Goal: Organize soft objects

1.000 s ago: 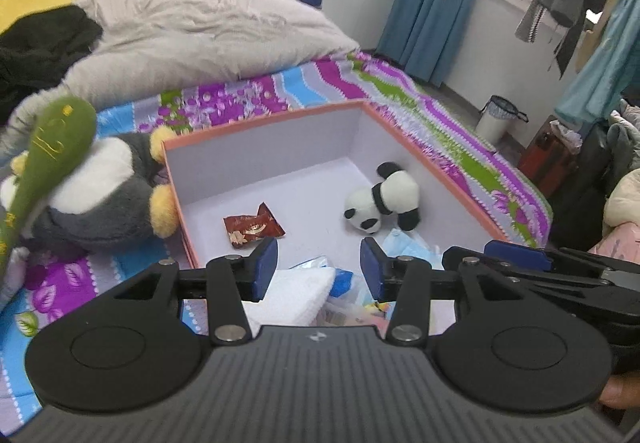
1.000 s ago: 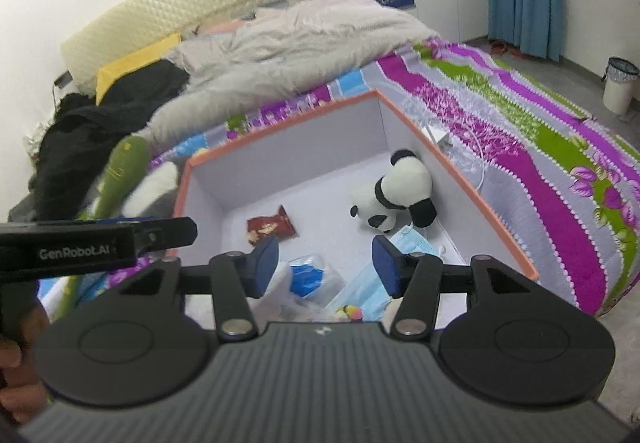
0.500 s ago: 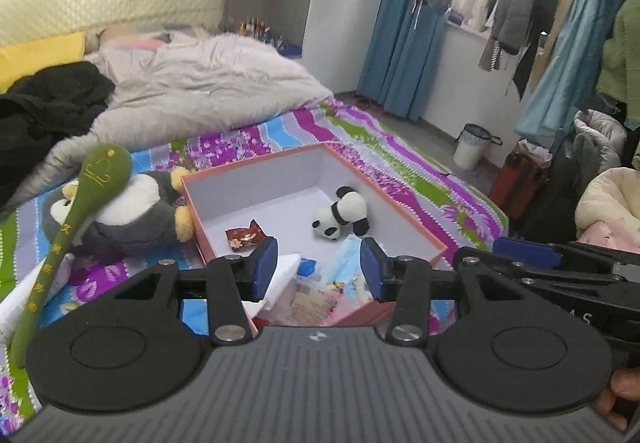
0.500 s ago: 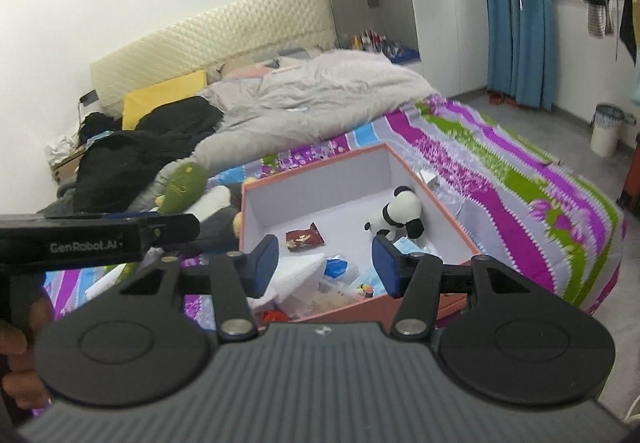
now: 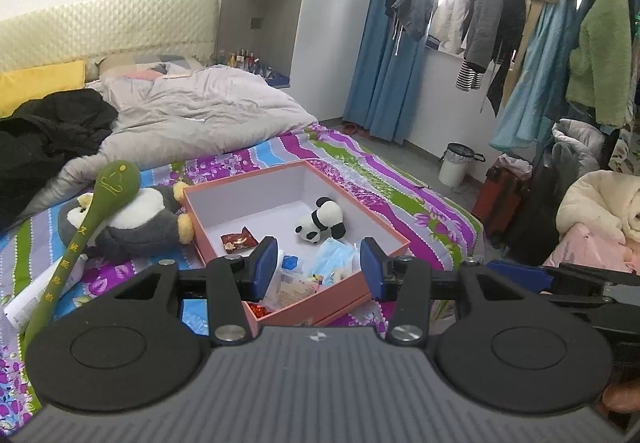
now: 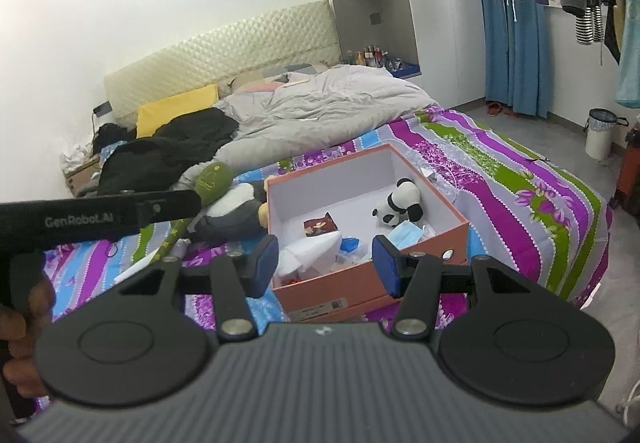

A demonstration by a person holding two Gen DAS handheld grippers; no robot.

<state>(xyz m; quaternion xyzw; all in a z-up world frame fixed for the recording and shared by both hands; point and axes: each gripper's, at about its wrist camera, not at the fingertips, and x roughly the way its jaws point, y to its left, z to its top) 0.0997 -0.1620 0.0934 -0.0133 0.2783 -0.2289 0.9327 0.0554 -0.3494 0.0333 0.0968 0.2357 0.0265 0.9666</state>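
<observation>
While the small panda toy (image 5: 320,221) already lies in the pink box (image 5: 384,231) on the bed, the big penguin toy (image 5: 136,219) waits beside it, and both the left gripper (image 5: 318,267) and right gripper (image 6: 326,263) are half open, holding nothing.

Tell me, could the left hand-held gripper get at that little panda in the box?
Probably yes. The box has no lid and the panda lies uncovered near its far side, with nothing on top. The left hand-held gripper is open and empty but held well back, so it must first move in.
</observation>
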